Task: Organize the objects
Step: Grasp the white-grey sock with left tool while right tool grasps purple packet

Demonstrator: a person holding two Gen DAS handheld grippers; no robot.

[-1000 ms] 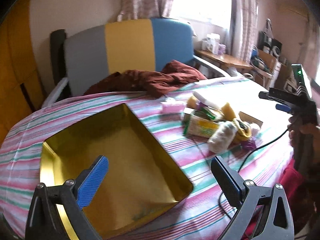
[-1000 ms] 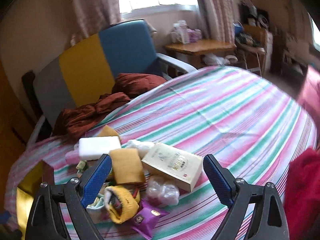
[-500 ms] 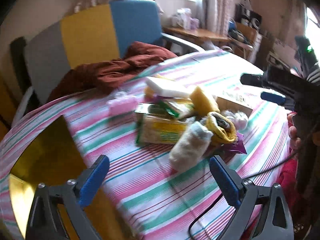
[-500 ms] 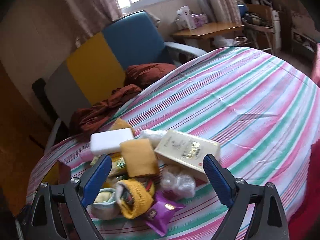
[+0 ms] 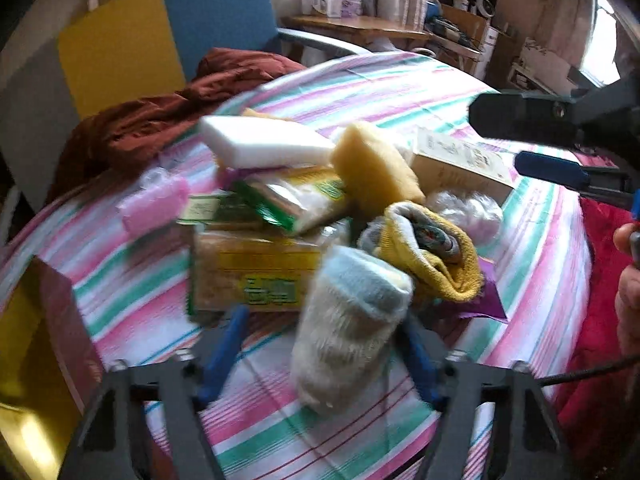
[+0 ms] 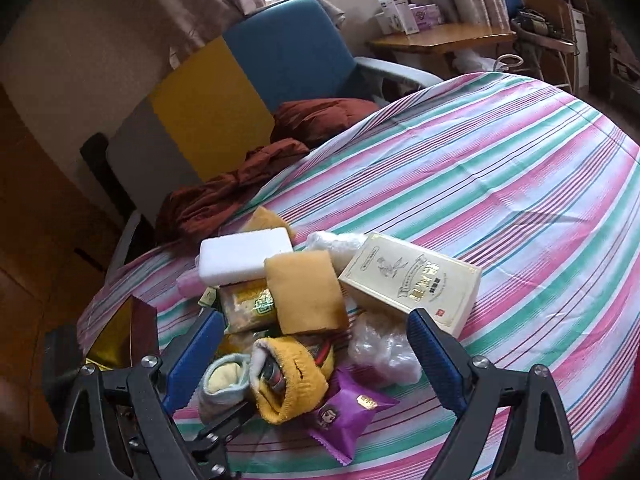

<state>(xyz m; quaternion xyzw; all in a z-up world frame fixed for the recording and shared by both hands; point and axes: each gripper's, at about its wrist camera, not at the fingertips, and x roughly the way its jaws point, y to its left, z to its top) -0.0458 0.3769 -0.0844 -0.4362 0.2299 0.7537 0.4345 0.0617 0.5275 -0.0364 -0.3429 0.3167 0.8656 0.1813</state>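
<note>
Right wrist view – striped tablecloth (image 6: 480, 184), colourful chair (image 6: 224, 92) behind; right jaws wide, left jaws closing around a rolled sock (image 5: 352, 328).

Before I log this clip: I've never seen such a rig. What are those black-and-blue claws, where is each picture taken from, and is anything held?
A person holds a two-finger gripper in each hand. A camera on each looks along its fingers, so there is one picture per hand. On the striped cloth lies a pile: white sponge, gold box, yellow sock, purple packet. The left gripper is closing its jaws around a pale sock, not yet squeezing it. The right gripper is open and empty.
</note>
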